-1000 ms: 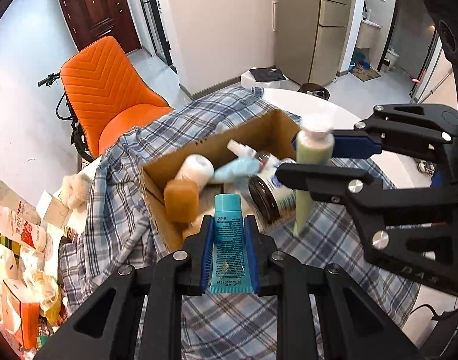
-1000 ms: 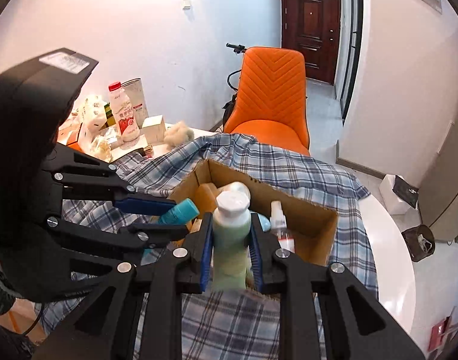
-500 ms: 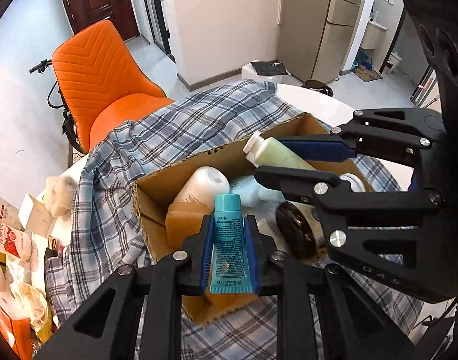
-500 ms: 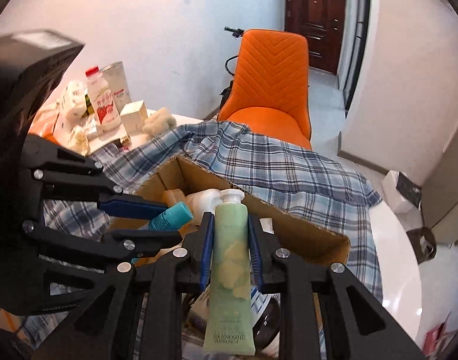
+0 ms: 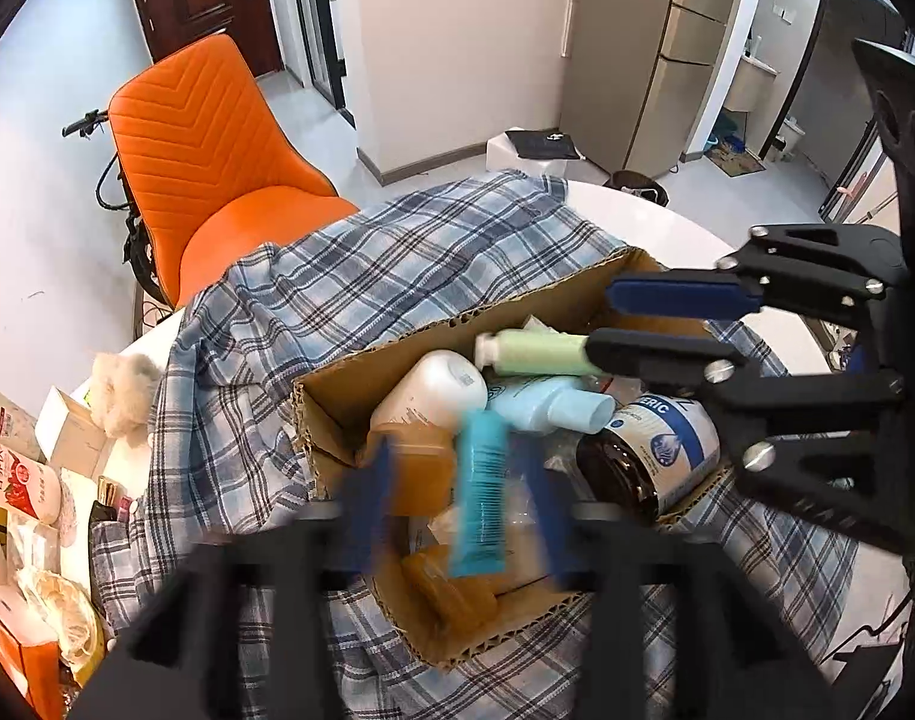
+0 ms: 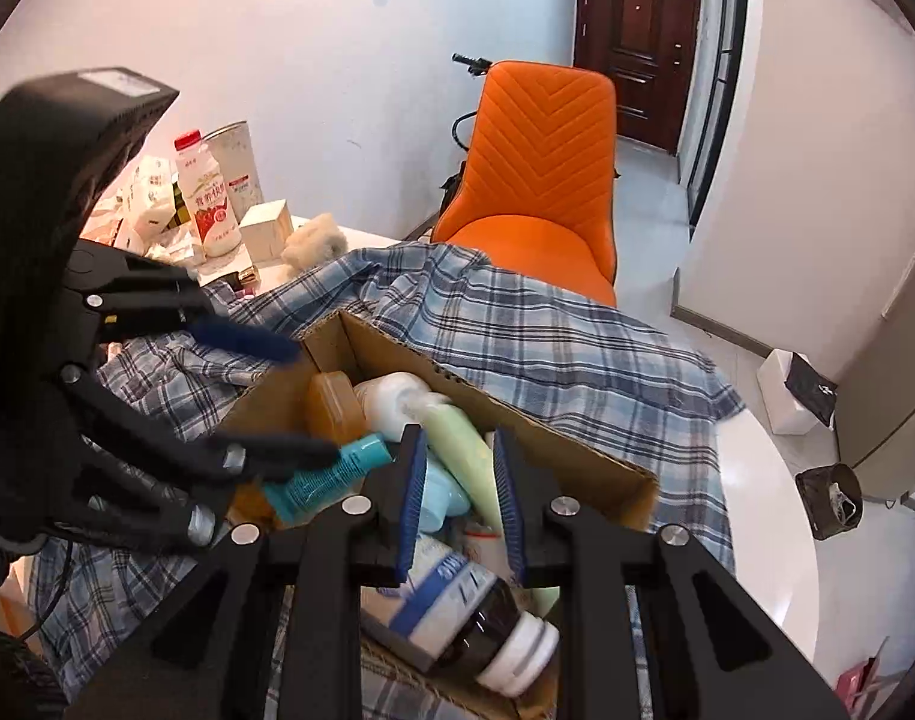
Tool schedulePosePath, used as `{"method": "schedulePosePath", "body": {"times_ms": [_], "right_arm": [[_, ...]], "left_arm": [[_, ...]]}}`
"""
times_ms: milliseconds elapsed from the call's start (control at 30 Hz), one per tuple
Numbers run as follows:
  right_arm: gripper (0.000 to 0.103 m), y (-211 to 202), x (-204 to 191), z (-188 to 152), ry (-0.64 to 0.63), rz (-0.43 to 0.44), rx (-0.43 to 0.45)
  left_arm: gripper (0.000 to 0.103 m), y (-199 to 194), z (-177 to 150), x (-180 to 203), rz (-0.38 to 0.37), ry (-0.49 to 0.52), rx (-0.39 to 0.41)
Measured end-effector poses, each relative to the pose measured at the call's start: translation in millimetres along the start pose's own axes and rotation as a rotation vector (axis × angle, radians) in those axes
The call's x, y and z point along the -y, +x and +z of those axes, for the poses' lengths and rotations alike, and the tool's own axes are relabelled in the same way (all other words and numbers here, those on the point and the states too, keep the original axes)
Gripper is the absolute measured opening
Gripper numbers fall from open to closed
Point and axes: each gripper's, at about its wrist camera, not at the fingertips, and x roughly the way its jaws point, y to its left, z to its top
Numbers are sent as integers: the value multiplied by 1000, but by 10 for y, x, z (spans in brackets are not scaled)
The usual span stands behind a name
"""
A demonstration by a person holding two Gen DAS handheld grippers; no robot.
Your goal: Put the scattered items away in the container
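Looks like the drop-off step to me, both tubes going into the box at once. Low in the left wrist frame the left gripper point(image 5: 463, 480) is a blur with its fingers spread wide, and the teal tube point(image 5: 480, 492) sits loose in the gap between them, tilted, over the near end of the box point(image 5: 337, 387). Can't say if it's touching anything yet. Centre-right, the right gripper point(image 5: 601, 330) has its fingers only narrowly apart around the green tube point(image 5: 535, 352), which lies across the white bottle point(image 5: 433, 387) and blue bottle point(image 5: 547, 405); whether they're pinching it or have just let go, I can't tell. A dark jar point(image 5: 643, 456) fills the right end. Next I'd guess both grippers lift straight out without snagging anything, then go hunting for leftovers, though the cloth point(image 5: 313, 294) further up shows none.
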Motion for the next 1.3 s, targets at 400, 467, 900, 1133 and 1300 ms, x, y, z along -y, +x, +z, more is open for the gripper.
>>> {"method": "schedulePosePath", "body": {"times_ms": [400,467,900,1133,1300], "right_arm": [[103,-338,22,-444,57,-42,54],[103,-405,-36,-506,58,-74,92],[103,-668,-333,-1026,332,-126,108],[103,-824,-474,-1321,413,-156,105],[103,-971,-719,-1583,414,-256,137]], "left_arm": [[80,-119,-238,182,44,41,7],[82,-135,-304,207,43,38,13],[86,-379,-972,456,144,-92,104],[86,-595,-1331,541,172,-120,112],[86,-747,-1712,556,213,-168,128]]}}
